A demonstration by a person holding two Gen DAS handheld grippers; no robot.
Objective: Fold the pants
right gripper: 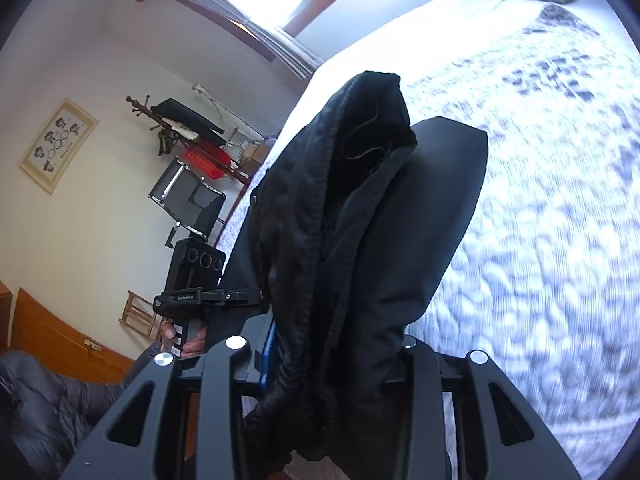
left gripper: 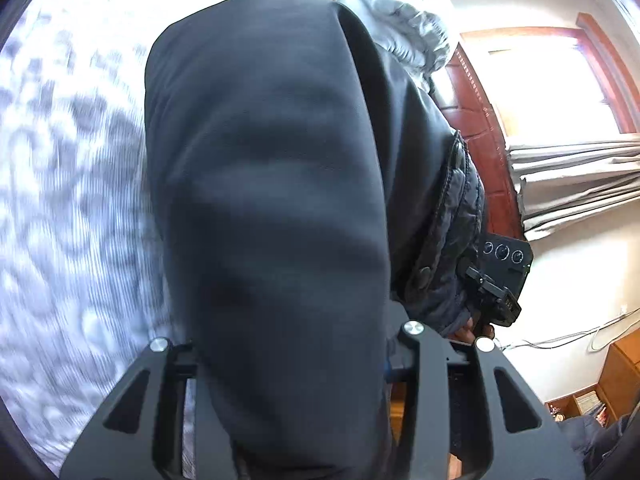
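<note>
Our left gripper (left gripper: 288, 364) was clenched on a pant leg of the dark pants (left gripper: 272, 184), the cloth bunched between its fingers and running straight away from the camera as one long smooth panel, its far end rounded. Our right gripper (right gripper: 328, 356) was clamped on the gathered elastic waistband (right gripper: 304, 240) of the same pants (right gripper: 400, 216), which rose up from the fingers with the waist opening gaping at the top. The pants were held off the bed, their long axis lying along each gripper's fingers. Beneath them spread the white-and-grey patterned bedspread (right gripper: 540, 220), with a grey pillow (left gripper: 404, 16) near its far edge. Beyond the bed's side edge stood a black chair (right gripper: 188, 200) and a coat rack (right gripper: 168, 124) by the wall.
</note>
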